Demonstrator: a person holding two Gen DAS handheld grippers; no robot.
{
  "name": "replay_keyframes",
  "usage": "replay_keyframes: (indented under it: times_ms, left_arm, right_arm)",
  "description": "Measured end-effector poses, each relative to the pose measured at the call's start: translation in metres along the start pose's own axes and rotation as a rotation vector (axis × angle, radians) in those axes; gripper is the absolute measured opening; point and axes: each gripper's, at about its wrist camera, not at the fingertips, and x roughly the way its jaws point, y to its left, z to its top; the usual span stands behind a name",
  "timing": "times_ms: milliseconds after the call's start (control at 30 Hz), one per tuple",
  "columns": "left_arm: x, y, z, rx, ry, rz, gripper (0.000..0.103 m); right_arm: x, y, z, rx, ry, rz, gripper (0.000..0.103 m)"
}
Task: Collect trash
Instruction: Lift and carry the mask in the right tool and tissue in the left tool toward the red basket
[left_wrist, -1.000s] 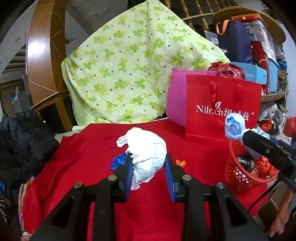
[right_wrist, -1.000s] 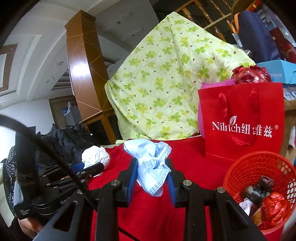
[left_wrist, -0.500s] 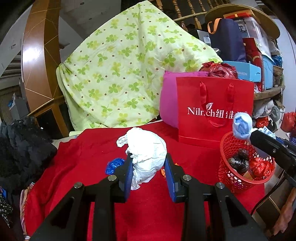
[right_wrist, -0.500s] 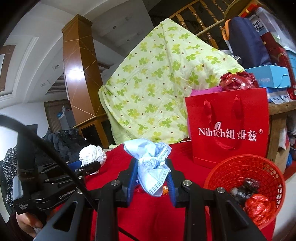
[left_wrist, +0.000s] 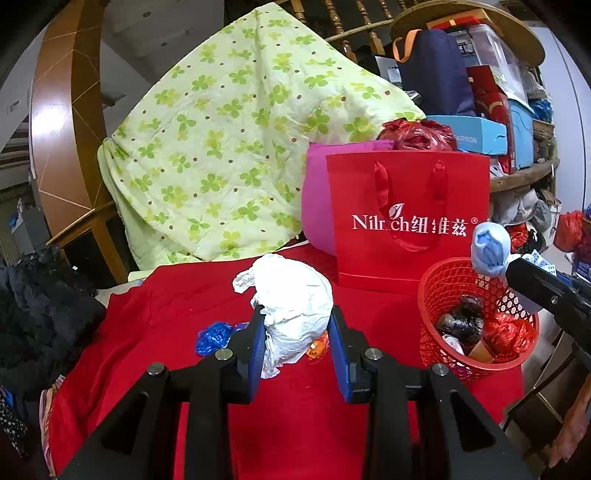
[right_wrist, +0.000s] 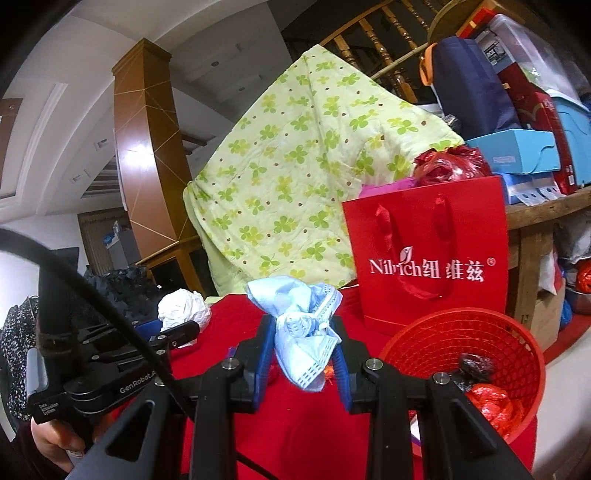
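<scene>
Both loads have drifted toward the basket — left gripper clamping the paper wad, right gripper pinching the mask — so dropping comes next.

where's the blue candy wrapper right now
In the left wrist view, the blue wrapper lies on the red cloth, just left of the left gripper and its white paper wad.

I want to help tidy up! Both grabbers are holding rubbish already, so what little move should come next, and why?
Probably carry the right gripper a little further over the red basket, then let go. Its fingers clamp the blue face mask, the basket sits just to its right with trash already inside, and the left gripper holds white crumpled paper farther away.
</scene>
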Motion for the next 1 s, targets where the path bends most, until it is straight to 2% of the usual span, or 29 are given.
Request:
replay_keyframes:
  times_ms: [1000]
  left_arm:
    - [0.016, -0.078, 0.01, 0.124, 0.021, -0.064, 0.034]
  right_arm:
    - [-0.027, -0.071, -0.007, 0.116, -0.013, -0.081, 0.032]
